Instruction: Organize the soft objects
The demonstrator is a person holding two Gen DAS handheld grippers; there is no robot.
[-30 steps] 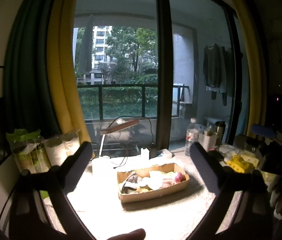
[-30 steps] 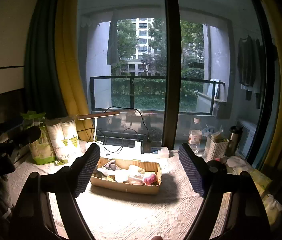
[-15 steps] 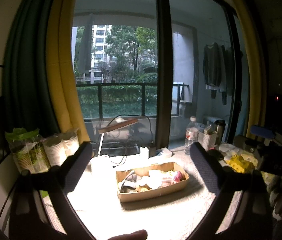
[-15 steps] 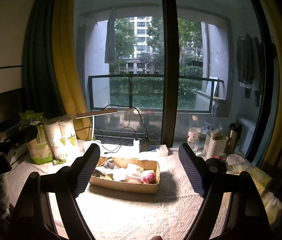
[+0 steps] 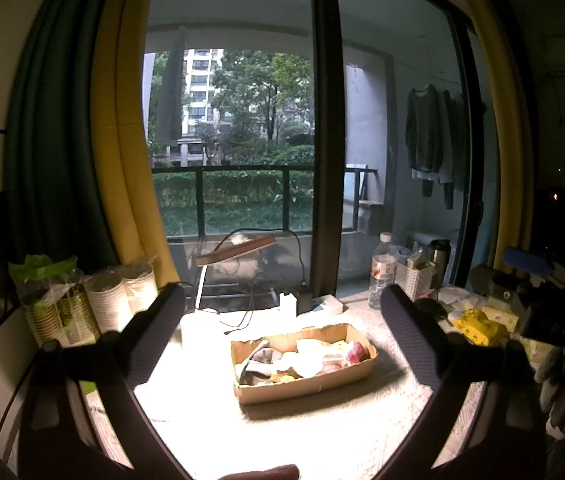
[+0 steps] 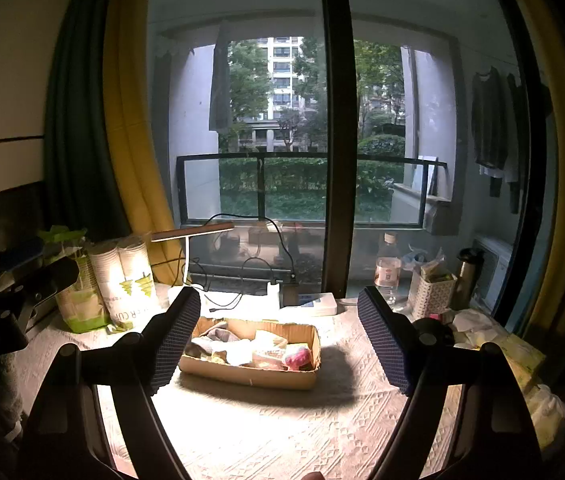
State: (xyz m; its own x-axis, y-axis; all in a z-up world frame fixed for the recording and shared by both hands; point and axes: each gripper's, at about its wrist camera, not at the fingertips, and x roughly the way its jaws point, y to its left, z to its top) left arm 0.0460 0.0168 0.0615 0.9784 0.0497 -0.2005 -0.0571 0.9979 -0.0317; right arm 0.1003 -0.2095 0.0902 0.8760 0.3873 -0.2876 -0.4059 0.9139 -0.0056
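Dark textured pads of both tools stand spread wide with nothing between them: the left tool (image 5: pixel 282 344) and the right tool (image 6: pixel 278 340) hover released above the pale quilted bench (image 6: pixel 282 420). Ahead of both lies the cardboard tray (image 6: pixel 250 374), heaped with soft things (a pink one (image 6: pixel 296 360) sits at its right end). Its long axis runs across the view, and it looks nearer the right tool; the left sees it angled, off to the right.

Both wrist views look slightly down across the tabletop (image 5: pixel 282 432) toward the window (image 6: pixel 282 128), sharing the box (image 5: pixel 306 384).
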